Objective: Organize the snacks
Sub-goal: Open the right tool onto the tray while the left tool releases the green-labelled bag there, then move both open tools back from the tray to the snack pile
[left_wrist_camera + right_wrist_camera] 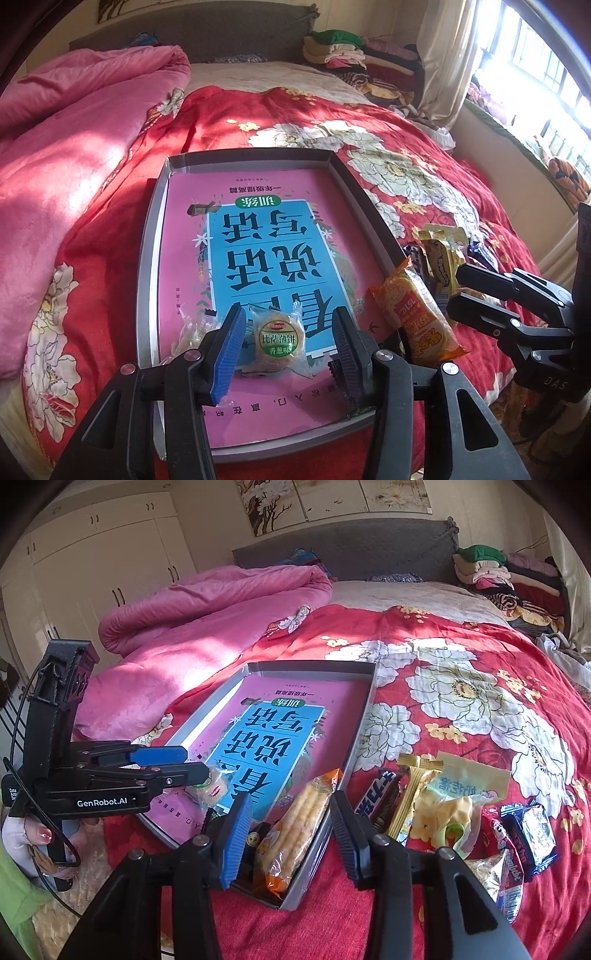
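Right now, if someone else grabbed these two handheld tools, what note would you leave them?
Left gripper: open, straddling the round clear-wrapped biscuit lying in the shallow grey box.
Right gripper: open around the orange-wrapped long cracker pack, which leans over the box's near corner.
Done: a couple of biscuits in the box.
Left: chocolate bar, yellow candy bag, blue wafer packs on the red floral quilt.

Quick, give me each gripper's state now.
Left gripper: open, round cracker packet lying between its jaws, untouched.
Right gripper: open, orange snack pack lying between its jaws, not gripped.
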Demonstrator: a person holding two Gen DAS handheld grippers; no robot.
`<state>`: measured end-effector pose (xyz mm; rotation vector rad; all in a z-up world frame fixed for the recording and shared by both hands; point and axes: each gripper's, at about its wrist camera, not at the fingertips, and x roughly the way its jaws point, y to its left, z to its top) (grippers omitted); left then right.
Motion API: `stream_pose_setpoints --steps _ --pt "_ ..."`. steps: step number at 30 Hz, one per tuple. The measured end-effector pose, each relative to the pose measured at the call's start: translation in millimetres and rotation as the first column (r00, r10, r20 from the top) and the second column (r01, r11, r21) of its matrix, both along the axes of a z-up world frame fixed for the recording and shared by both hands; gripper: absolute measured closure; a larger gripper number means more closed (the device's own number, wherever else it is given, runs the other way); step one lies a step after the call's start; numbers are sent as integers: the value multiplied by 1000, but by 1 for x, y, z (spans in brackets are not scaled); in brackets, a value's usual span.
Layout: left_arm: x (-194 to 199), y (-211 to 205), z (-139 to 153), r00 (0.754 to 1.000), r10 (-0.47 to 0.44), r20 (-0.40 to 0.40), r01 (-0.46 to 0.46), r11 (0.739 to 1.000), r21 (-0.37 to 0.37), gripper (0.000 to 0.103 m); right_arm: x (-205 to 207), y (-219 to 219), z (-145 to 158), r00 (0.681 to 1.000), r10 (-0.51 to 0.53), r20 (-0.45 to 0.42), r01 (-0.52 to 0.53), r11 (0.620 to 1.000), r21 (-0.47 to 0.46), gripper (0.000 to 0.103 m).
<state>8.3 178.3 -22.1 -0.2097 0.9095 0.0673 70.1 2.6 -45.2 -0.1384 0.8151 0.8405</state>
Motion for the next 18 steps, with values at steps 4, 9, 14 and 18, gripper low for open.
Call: stream_pose_setpoints --steps 4,9,14,18 --pt "-3 -2 10 999 -4 54 4 1000 7 46 -1 -4 8 999 -6 39 5 1000 6 55" --pt "-3 -2 14 998 2 66 -3 1000 15 45 -2 -9 16 997 -13 77 11 1000 14 53" --pt "-4 -3 14 998 2 63 -2 1000 7 44 -3 -15 25 994 -20 110 16 999 34 47" --pt "-6 -9 19 996 -2 84 0 1000 20 31 -1 -21 31 991 -32 131 27 999 42 42"
